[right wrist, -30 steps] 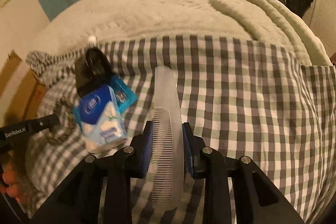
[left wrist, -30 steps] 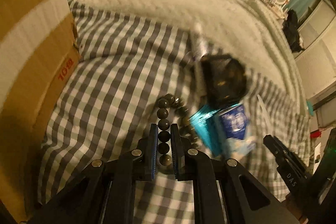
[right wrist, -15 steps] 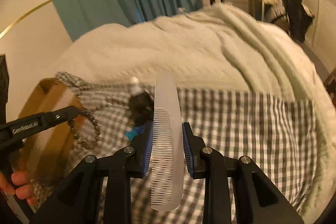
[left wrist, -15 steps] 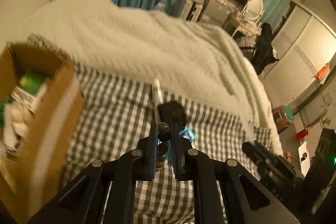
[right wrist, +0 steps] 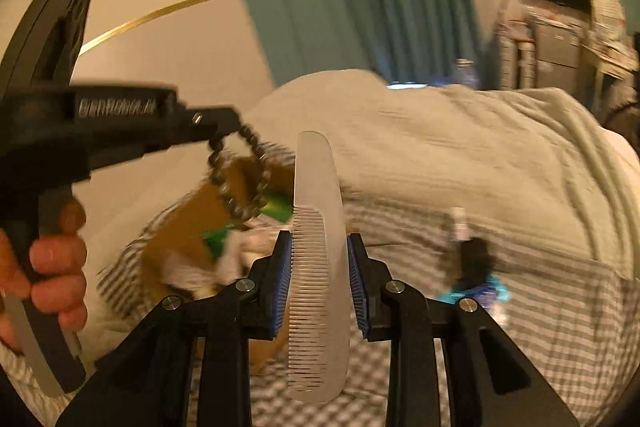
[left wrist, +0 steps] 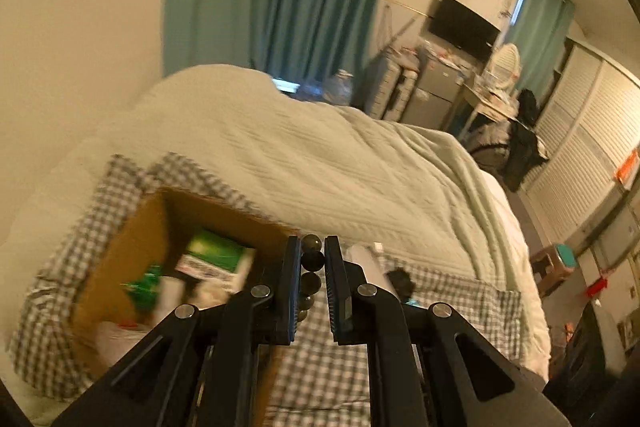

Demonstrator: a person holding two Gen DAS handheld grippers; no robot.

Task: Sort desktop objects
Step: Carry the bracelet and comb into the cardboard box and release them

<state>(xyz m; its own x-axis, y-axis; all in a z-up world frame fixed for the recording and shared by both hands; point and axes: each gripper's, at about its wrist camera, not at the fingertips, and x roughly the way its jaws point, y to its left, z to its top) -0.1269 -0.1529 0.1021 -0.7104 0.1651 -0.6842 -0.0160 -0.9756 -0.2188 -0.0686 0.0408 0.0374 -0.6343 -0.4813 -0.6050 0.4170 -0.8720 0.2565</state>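
My left gripper (left wrist: pixel 312 255) is shut on a dark bead bracelet (left wrist: pixel 311 271), held in the air above the open cardboard box (left wrist: pixel 140 239). In the right wrist view the left gripper (right wrist: pixel 224 125) shows at the left with the bracelet (right wrist: pixel 240 183) dangling over the box (right wrist: pixel 192 223). My right gripper (right wrist: pixel 319 259) is shut on a translucent white comb (right wrist: pixel 316 227), lifted above the checked cloth (right wrist: pixel 560 307) just right of the box.
The box holds green and white packets (left wrist: pixel 216 255). A black object (right wrist: pixel 474 259), a blue packet (right wrist: pixel 476 291) and a white tube (left wrist: pixel 368 259) lie on the checked cloth. A pale blanket (left wrist: pixel 340 163) covers the bed behind. Furniture stands at the far right.
Both grippers have risen from the cloth and swung left toward the box, the left carrying the bracelet and the right carrying the comb.
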